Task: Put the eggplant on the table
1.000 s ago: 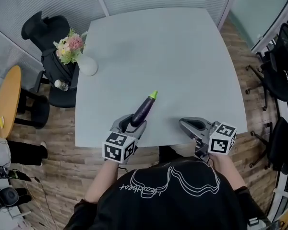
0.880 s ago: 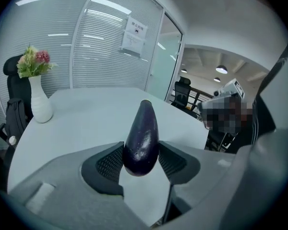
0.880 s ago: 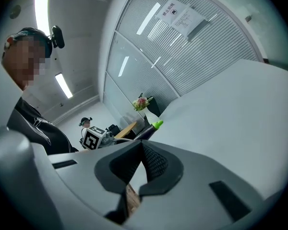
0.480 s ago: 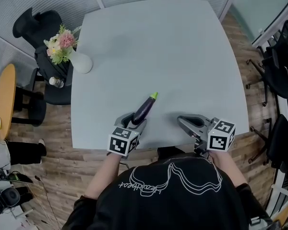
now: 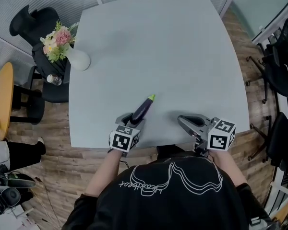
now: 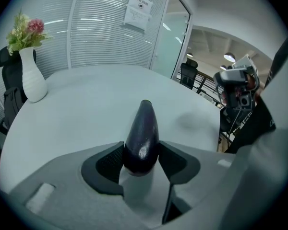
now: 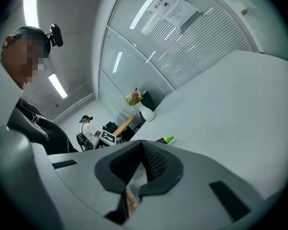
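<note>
A dark purple eggplant (image 5: 142, 110) with a green tip (image 5: 151, 97) points away from me over the near part of the pale grey table (image 5: 158, 42). My left gripper (image 5: 133, 121) is shut on its thick end. In the left gripper view both pads squeeze the eggplant (image 6: 143, 128), which slants down toward the tabletop (image 6: 77, 104). Whether the tip touches the table I cannot tell. My right gripper (image 5: 188, 122) hovers at the table's near edge with its jaws together and nothing between them. From the right gripper view the green tip (image 7: 168, 139) shows low over the table.
A white vase of flowers (image 5: 78, 60) stands at the table's far left corner, also seen in the left gripper view as the vase (image 6: 32, 80). Black office chairs (image 5: 31, 30) and a round wooden side table (image 5: 1, 99) sit left of the table. More chairs (image 5: 278, 66) stand at the right.
My left gripper has sunk toward the table with the eggplant still in it, tilting more steeply down. The right gripper has hardly moved.
</note>
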`<move>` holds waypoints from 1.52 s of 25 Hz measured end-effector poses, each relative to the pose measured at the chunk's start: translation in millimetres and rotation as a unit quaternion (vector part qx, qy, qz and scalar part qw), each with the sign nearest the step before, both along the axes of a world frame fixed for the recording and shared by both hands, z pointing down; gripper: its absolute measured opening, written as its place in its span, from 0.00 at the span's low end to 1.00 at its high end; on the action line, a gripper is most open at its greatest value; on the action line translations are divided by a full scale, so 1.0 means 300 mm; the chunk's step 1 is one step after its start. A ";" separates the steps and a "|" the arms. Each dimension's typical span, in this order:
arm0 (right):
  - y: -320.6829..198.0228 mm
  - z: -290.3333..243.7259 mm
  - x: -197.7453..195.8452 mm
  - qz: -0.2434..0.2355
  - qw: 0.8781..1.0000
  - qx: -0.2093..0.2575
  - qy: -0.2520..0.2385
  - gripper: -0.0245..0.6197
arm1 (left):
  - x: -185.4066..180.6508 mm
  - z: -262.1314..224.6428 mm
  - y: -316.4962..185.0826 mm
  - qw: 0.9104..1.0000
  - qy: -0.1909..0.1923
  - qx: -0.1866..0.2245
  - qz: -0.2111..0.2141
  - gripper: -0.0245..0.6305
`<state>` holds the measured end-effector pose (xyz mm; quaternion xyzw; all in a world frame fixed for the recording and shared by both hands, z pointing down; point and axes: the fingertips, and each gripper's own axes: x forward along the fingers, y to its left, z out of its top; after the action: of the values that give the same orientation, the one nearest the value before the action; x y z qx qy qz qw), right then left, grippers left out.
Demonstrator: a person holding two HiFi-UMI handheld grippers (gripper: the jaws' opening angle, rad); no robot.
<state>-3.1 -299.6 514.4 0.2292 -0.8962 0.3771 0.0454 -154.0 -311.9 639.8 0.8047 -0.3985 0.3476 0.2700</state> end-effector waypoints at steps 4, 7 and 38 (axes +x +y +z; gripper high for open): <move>-0.007 0.002 0.006 0.004 1.000 -0.001 -0.001 0.05 | -0.010 0.037 0.003 1.000 -0.022 -0.006 0.005 0.39; -0.002 0.005 0.006 0.003 1.000 -0.002 0.000 0.05 | -0.012 0.054 0.009 0.999 -0.031 -0.008 0.006 0.39; 0.124 -0.061 -0.018 0.001 0.999 0.002 -0.039 0.05 | -0.041 -0.117 0.041 0.998 0.019 0.057 -0.036 0.47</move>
<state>-8.5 -262.4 496.2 0.2152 -0.8979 0.3839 0.0093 -166.3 -299.5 604.7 0.8103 -0.4415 0.2990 0.2433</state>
